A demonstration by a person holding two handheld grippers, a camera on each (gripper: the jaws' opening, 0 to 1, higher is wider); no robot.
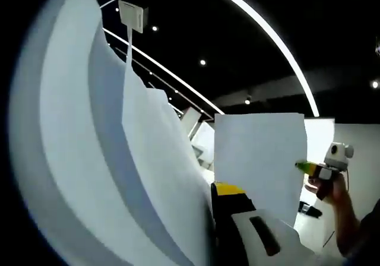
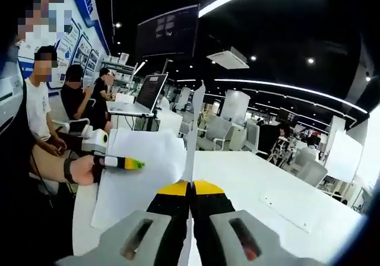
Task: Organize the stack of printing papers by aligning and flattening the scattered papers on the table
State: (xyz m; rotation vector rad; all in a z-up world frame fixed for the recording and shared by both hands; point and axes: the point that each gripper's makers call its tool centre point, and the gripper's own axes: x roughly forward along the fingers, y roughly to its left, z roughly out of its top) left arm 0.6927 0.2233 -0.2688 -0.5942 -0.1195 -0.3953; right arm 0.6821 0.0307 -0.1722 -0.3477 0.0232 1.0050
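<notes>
Right gripper view: right gripper [image 2: 190, 186], jaws pressed together on one sheet [image 2: 194, 129] seen edge-on, held upright above the white desk [image 2: 249, 177]; just left, a second sheet [image 2: 139, 180] hangs pinched by the left gripper [image 2: 138, 164], held in a hand [image 2: 80, 170]; one more sheet [image 2: 297, 209] lies flat on the desk; farther off, one open laptop [image 2: 142, 97] and three seated people. Left gripper view: left gripper's jaws closed on curved papers [image 1: 119, 159]; beyond, one flat sheet [image 1: 258, 162] gripped by the right gripper [image 1: 306, 167].
</notes>
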